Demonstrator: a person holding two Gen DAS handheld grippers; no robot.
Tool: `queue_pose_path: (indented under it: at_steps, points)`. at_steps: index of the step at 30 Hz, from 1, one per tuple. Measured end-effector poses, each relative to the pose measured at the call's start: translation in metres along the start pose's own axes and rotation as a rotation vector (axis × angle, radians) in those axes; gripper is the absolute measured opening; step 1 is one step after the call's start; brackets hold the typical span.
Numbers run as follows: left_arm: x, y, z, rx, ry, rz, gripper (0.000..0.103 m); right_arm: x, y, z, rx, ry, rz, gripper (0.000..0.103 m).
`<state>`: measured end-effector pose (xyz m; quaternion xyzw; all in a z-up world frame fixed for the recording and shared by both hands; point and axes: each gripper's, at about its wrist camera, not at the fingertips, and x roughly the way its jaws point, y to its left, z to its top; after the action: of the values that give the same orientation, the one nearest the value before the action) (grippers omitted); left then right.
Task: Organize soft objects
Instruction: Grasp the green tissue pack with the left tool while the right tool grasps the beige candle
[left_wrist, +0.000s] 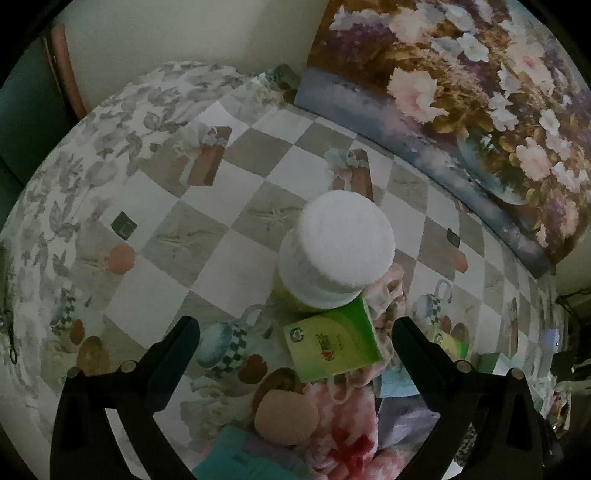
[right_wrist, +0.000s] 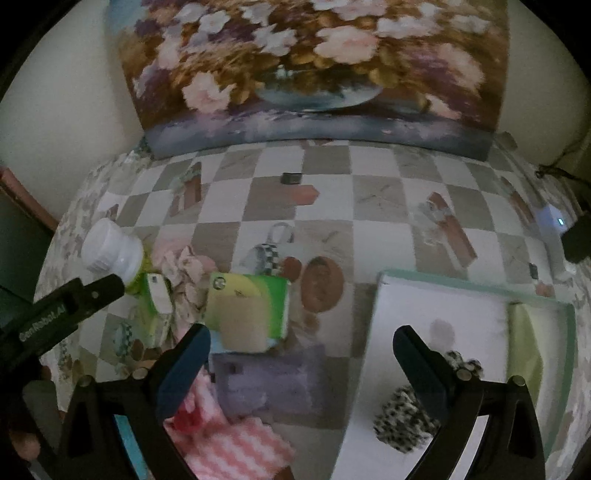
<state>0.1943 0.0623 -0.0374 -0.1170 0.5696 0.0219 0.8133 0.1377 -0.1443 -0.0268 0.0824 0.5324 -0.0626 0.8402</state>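
Both spread wide, gripping nothing: left hand-held gripper (left_wrist: 295, 332), right hand-held gripper (right_wrist: 301, 341). Between right fingers, purple cloth (right_wrist: 269, 384) and pink striped cloth (right_wrist: 236, 446); just beyond, green tissue pack (right_wrist: 247, 308). Beside right finger, white tray (right_wrist: 439, 295) holding spotted scrunchie (right_wrist: 402, 421). Beyond left fingers, white-capped bottle (left_wrist: 334, 247) on checked surface (left_wrist: 207, 254).
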Motion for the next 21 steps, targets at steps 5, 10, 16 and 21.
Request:
queue_pose_path:
  at_steps: [5,10,16,21]
  points:
    - [0.012,-0.002,0.006,-0.041,0.041,-0.044,0.103,0.015,0.008,0.005,-0.015,0.019,0.016,0.096]
    - [0.019,-0.008,0.008,-0.044,0.059,-0.057,0.102,0.023,0.011,0.008,-0.026,0.023,0.035,0.093]
    - [0.029,-0.009,0.007,-0.056,0.094,-0.074,0.092,0.028,0.006,0.008,-0.006,0.033,0.063,0.09]
    - [0.033,-0.01,0.007,-0.06,0.097,-0.076,0.088,0.034,0.003,0.01,0.038,0.056,0.114,0.09]
